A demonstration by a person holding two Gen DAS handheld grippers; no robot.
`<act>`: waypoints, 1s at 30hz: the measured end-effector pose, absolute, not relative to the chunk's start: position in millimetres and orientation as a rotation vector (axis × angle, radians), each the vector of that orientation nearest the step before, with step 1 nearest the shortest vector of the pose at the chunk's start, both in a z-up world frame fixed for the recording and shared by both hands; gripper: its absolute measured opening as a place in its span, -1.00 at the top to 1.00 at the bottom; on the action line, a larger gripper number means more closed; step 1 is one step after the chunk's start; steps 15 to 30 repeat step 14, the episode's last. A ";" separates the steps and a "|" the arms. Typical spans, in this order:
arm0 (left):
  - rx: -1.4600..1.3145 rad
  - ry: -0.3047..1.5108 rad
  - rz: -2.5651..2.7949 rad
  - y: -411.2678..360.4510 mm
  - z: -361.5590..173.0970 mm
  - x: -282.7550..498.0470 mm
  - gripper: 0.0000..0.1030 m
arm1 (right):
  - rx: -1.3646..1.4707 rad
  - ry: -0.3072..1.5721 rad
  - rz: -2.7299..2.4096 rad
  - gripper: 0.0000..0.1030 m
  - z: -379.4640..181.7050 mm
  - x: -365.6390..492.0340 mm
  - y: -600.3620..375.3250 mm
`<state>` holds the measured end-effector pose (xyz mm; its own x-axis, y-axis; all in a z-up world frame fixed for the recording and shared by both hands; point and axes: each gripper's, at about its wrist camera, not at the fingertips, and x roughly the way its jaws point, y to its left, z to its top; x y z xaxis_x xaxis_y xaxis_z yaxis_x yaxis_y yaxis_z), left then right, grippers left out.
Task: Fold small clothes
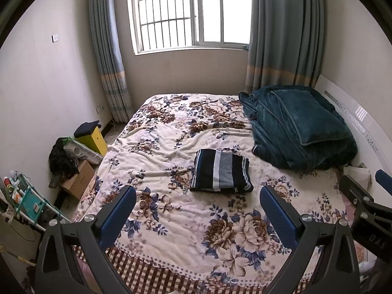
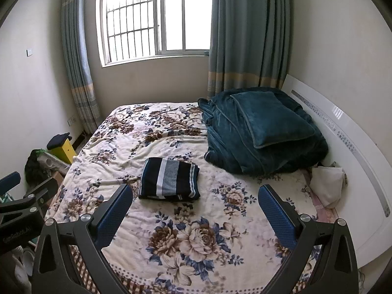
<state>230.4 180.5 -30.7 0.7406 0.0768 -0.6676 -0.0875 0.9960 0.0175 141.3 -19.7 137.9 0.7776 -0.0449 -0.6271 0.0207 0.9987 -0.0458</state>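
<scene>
Left wrist view: your left gripper (image 1: 198,209) hangs over the near end of the bed, its two blue-padded fingers (image 1: 117,216) spread wide, holding nothing and touching nothing. Between and just beyond the fingertips lies the floral bedspread (image 1: 156,147), rumpled toward the far left. At the right edge of this view you see part of your right gripper (image 1: 362,196), beside the left one.

Right wrist view: your right gripper (image 2: 195,208) is likewise spread wide and empty, both pads (image 2: 278,216) clear of the cloth below. Your left gripper's body shows at the left edge.

Mid-bed, beyond both sets of fingertips and apart from them, the striped garment (image 1: 221,171) (image 2: 170,180) lies folded into a flat rectangle of dark, white and grey bands.

Farther right, a teal blanket (image 1: 299,127) is heaped against the white headboard (image 2: 343,132), with a teal pillow (image 2: 269,117) on top. A white cloth (image 2: 328,183) sits near the headboard.

Far wall: a barred window (image 1: 191,12) between grey-blue curtains (image 1: 284,31). Boxes (image 1: 80,176) and clutter stand on the floor, left.
</scene>
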 end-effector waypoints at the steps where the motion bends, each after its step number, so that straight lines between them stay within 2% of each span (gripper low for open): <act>1: -0.015 0.731 0.088 180.1 -29.7 231.7 -1.00 | -0.042 0.678 -0.042 -1.00 138.6 141.2 -18.9; 30: -0.013 0.721 0.094 178.5 -24.7 233.1 -1.00 | -0.038 0.671 -0.058 -1.00 143.2 139.0 -18.2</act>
